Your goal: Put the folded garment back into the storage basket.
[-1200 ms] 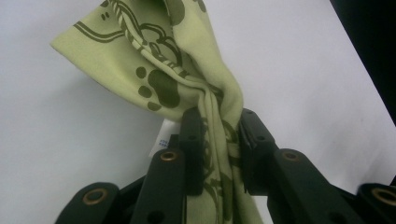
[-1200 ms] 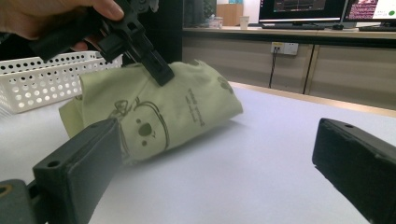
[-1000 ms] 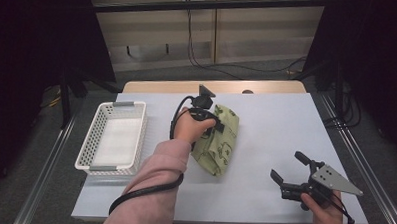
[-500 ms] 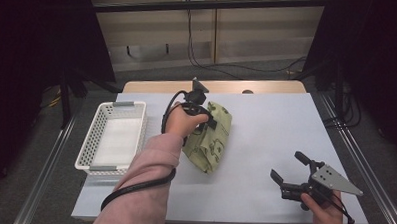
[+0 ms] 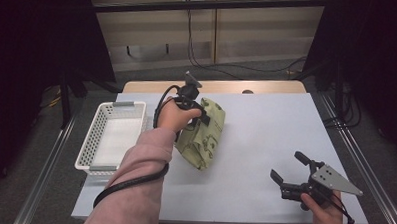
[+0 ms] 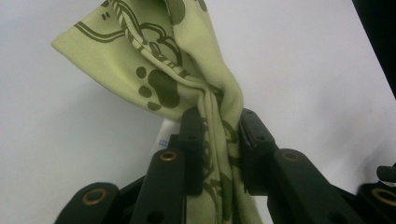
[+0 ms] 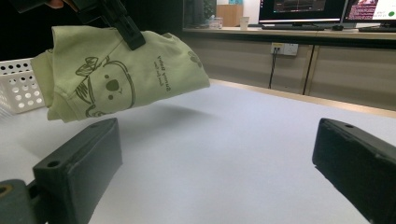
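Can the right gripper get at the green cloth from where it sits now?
Probably yes. The right gripper stands open on the table, pointing toward the green cloth, with only bare tabletop between them. The left gripper already holds the cloth bunched between its fingers.

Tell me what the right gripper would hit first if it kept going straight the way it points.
Probably the green cloth that the left gripper holds up: it hangs ahead, slightly to one side of the right gripper. Bare table lies between; depth is unclear, so it might slip past.
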Demonstrator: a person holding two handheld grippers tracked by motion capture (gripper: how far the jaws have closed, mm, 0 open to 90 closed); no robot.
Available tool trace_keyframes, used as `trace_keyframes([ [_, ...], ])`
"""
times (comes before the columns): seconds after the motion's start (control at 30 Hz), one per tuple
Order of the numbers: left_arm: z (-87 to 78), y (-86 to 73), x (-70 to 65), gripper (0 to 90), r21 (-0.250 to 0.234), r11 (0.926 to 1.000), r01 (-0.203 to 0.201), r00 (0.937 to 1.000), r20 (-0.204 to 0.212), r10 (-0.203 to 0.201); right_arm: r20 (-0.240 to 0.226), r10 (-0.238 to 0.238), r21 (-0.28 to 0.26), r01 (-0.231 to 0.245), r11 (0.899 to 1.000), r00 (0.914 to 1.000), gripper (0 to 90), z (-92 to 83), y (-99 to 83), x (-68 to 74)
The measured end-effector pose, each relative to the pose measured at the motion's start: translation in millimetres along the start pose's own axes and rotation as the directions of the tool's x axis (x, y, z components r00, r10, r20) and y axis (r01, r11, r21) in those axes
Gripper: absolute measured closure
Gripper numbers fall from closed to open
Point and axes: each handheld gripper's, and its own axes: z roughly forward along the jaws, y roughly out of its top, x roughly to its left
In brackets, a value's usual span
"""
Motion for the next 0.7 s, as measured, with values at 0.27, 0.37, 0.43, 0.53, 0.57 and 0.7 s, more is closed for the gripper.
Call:
trace_keyframes([
  [0.27, -10.3, 1.8, 5.4, 74.1, 0.004, 1.0, 0.003, 1.0, -0.007, -0.003, 0.001, 0.002, -0.001, -0.002, 1.0, 1.0, 1.1, 0.0, 0.2, 0.3],
  [0.37, -12.5, 2.1, 7.2, 74.1, 0.005, 1.0, 0.006, 0.9998, -0.019, -0.006, 0.001, 0.001, -0.001, -0.001, 1.0, 1.0, 1.1, 0.1, 0.2, 0.2],
  [0.43, -14.2, 2.0, 7.6, 74.1, 0.005, 0.9998, 0.018, 0.9996, -0.022, -0.018, 0.001, 0.002, -0.002, -0.002, 1.0, 1.0, 1.1, 0.0, 0.3, 0.4],
  [0.53, -18.0, 2.7, 10.0, 74.1, 0.01, 0.9997, 0.024, 0.9995, -0.022, -0.024, 0.001, 0.002, -0.001, -0.002, 1.0, 1.0, 1.1, 0.0, 0.2, 0.3],
  [0.57, -19.9, 3.2, 11.8, 74.1, 0.013, 0.9999, 0.01, 0.9996, -0.026, -0.009, 0.001, 0.002, -0.001, -0.002, 1.0, 1.0, 1.1, 0.0, 0.2, 0.3],
  [0.7, -24.9, 3.2, 13.8, 74.1, 0.002, 0.9996, 0.03, 0.9986, -0.044, -0.03, 0.001, 0.001, -0.001, -0.001, 1.0, 1.0, 1.1, -0.1, 0.3, 0.3],
])
